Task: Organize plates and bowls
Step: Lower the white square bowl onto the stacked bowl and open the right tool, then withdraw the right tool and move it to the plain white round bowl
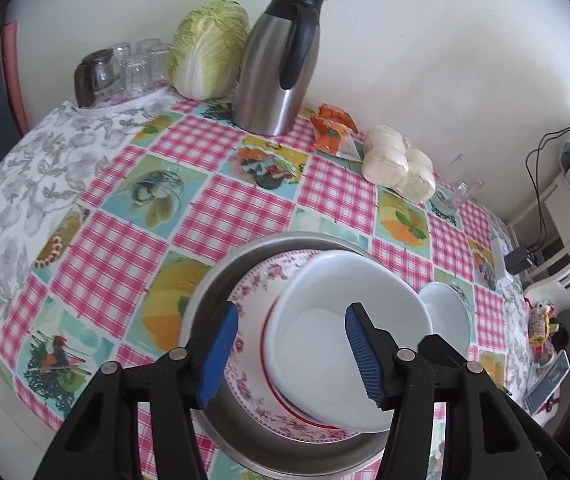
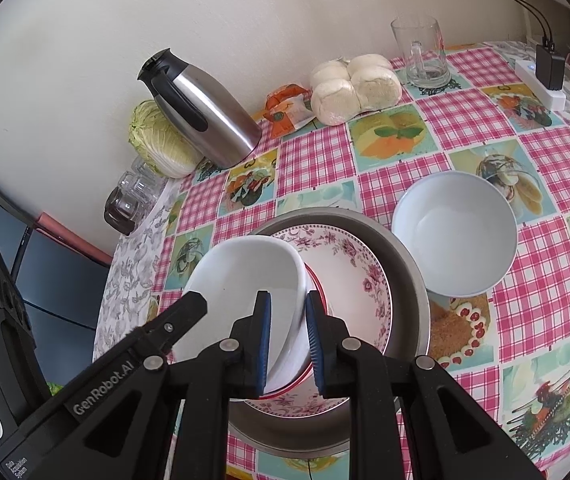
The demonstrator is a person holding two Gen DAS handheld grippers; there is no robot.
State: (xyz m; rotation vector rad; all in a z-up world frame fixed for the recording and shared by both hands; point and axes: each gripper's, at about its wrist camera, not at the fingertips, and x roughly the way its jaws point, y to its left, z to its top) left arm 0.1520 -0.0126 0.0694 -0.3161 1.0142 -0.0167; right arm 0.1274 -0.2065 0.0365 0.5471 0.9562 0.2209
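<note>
Checked oilcloth (image 1: 221, 200) against white wall (image 1: 425, 40); right claw (image 2: 289, 340) pinches bowl (image 2: 245, 280), left claw (image 1: 293, 352) seemingly spread.

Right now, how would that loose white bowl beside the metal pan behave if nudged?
The white bowl looks glazed and rigid, so it would probably slide on the glossy tablecloth rather than tip. Likely breakable if it goes off the table.

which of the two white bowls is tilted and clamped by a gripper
The white bowl tilted over the floral plate, its rim pinched by the right gripper. The other bowl sits upright on the tablecloth, untouched.
</note>
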